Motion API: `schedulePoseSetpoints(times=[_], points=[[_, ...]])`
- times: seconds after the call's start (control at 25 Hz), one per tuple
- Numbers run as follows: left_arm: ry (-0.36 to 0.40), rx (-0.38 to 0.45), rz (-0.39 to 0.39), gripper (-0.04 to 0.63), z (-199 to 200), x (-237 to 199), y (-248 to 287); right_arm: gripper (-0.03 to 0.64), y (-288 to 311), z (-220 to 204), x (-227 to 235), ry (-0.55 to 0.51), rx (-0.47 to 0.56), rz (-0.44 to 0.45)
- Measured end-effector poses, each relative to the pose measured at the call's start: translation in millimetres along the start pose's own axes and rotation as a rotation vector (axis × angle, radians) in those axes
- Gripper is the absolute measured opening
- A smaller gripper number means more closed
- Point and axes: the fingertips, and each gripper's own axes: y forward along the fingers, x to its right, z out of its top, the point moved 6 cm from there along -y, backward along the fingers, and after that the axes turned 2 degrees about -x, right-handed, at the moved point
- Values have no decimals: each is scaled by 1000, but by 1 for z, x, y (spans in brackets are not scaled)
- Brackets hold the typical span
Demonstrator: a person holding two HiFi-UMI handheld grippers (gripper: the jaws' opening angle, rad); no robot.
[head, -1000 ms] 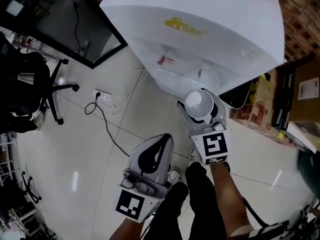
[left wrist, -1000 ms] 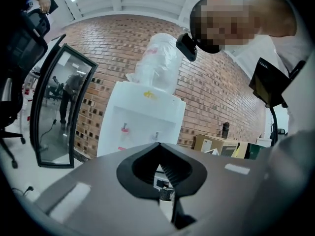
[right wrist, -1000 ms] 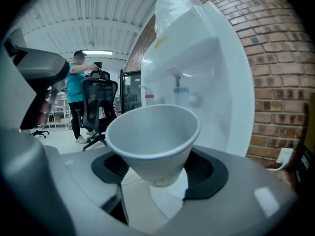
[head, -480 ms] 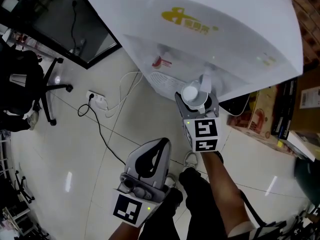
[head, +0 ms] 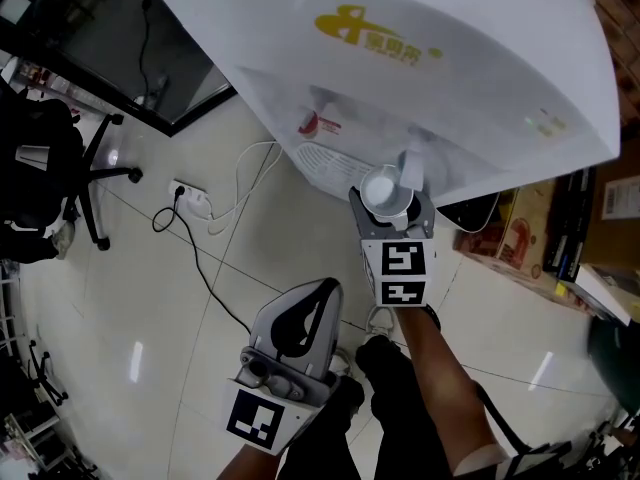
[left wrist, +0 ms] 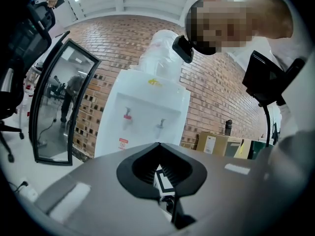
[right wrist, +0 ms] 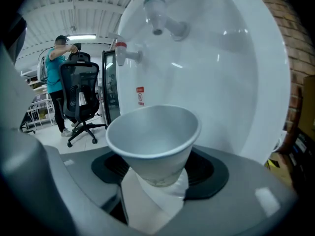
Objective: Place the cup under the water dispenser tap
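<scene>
A white water dispenser [head: 400,78] with a yellow logo fills the top of the head view. My right gripper [head: 390,208] is shut on a white paper cup [head: 384,190], upright with its mouth open and empty. In the right gripper view the cup [right wrist: 153,141] sits between the dark pads [right wrist: 206,168], and the grey tap [right wrist: 157,16] hangs a short way above its mouth. The red tap [right wrist: 123,50] is further left. My left gripper [head: 300,313] hangs lower, back from the dispenser. Its jaws meet at the tip with nothing in them.
The dispenser's drip grille [head: 335,163] lies left of the cup. A power strip with cables [head: 195,200] lies on the tiled floor, an office chair [head: 95,173] and a glass panel [head: 130,48] stand at left, and cardboard boxes [head: 520,223] at right. A person [right wrist: 54,68] stands far off.
My right gripper has carried the cup down and in toward the dispenser, so it now sits beneath the grey tap. The left gripper has sunk a little.
</scene>
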Motion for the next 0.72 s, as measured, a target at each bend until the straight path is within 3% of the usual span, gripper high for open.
schedulePoseSetpoints(times=[0.72], points=[[-11, -21, 7, -9, -9, 1, -4, 399, -3, -10, -3, 29, -2, 41]])
